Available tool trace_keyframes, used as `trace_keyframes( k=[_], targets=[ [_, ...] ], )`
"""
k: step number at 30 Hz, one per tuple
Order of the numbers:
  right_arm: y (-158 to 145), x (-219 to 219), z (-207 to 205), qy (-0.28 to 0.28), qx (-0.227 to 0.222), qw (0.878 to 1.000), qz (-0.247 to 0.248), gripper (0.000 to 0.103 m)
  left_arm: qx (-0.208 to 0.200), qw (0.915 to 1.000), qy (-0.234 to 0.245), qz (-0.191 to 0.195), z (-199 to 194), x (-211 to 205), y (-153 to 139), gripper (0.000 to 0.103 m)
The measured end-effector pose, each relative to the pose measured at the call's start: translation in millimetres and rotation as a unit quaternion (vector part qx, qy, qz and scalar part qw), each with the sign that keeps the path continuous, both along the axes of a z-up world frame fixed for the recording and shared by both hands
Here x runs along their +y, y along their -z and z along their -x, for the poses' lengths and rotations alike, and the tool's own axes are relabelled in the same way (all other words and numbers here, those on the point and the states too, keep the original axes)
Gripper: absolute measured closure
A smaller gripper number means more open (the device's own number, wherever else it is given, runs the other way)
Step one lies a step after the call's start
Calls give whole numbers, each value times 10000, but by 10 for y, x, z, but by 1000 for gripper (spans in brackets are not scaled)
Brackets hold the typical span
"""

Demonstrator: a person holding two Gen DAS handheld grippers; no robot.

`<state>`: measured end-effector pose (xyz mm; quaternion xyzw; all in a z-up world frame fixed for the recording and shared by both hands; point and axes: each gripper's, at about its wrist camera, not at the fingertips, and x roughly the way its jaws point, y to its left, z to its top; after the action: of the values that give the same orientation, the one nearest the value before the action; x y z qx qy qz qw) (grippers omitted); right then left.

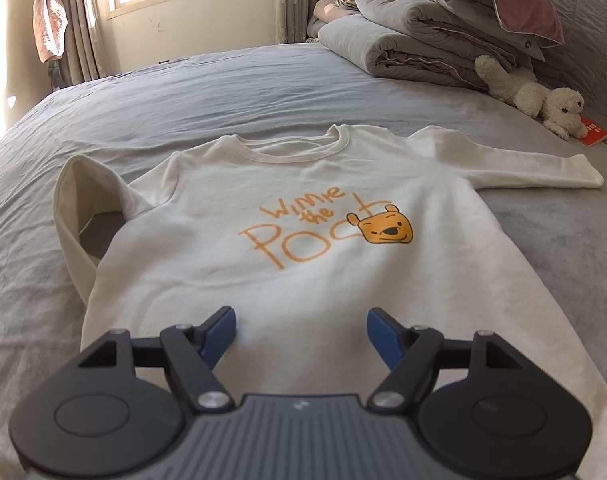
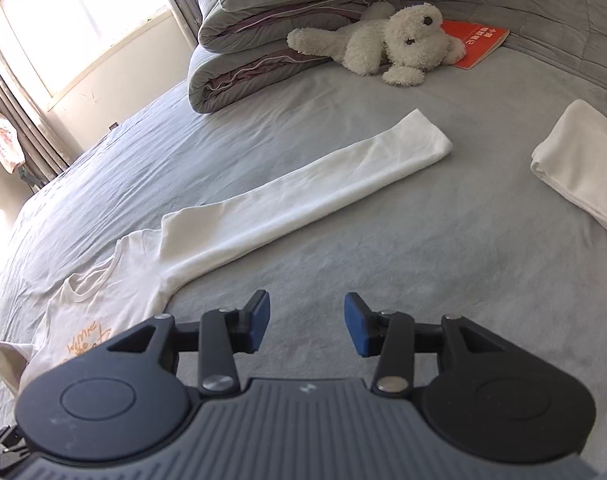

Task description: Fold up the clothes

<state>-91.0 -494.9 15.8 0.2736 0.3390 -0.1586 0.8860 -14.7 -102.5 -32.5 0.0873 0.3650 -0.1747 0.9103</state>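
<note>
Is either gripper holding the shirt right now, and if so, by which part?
Neither. The left gripper is open above the shirt, and the right gripper is open over the bedsheet beside the outstretched sleeve.

We find open grey bedsheet (image 2: 443, 240) right of the spread shirt (image 1: 303, 248), between its straight sleeve (image 2: 303, 204) and a folded white cloth (image 2: 579, 168). Far right, stacked quilts (image 1: 423, 36), a plush dog (image 2: 387, 44) and a red booklet (image 2: 479, 42) obstruct passage.
</note>
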Motion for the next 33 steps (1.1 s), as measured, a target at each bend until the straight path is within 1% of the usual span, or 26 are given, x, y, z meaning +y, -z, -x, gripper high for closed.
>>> trace_keyframes(
  k=[3,6,8,10,12,14,16,18,20,22,25,28,29,30,33],
  targets=[
    [12,163,-3,73,35,9994,-349,56,35,10000,69,-10,150,2,0,27],
    [80,288,-6,226,62,9971,-722,56,109,9997,134,150,348,-15,4,26],
    [178,355,-2,155,49,9951,-979,56,30,9993,241,270,556,-43,9,26],
    [300,411,37,12,36,9943,-1063,56,-120,9981,457,406,794,-88,20,26],
    [397,450,39,-105,259,9928,-1168,56,-289,9959,730,441,990,-154,43,26],
    [454,477,22,-232,464,9897,-1332,56,-511,9919,1114,325,1174,-274,81,26],
    [436,472,42,-513,322,9858,-1563,53,-693,9862,1488,209,1327,-392,123,26],
    [436,463,76,-738,263,9810,-1774,41,-767,9800,1831,157,1447,-495,160,26],
    [473,441,112,-792,339,9783,-1884,40,-691,9760,2055,225,1510,-559,183,27],
    [511,418,147,-833,412,9755,-1992,40,-626,9721,2222,426,1572,-613,195,27],
    [561,362,191,-722,479,9729,-2145,40,-617,9659,2436,625,1646,-693,196,28],
    [556,318,201,-707,449,9703,-2269,40,-621,9609,2638,565,1711,-821,226,36],
    [555,311,202,-709,448,9700,-2282,40,-605,9600,2683,520,1720,-858,244,41],
    [552,309,200,-713,448,9696,-2296,40,-584,9587,2741,483,1736,-884,268,44],
    [560,317,179,-743,449,9673,-2382,40,-611,9592,2722,468,1763,-925,317,46]
  ],
)
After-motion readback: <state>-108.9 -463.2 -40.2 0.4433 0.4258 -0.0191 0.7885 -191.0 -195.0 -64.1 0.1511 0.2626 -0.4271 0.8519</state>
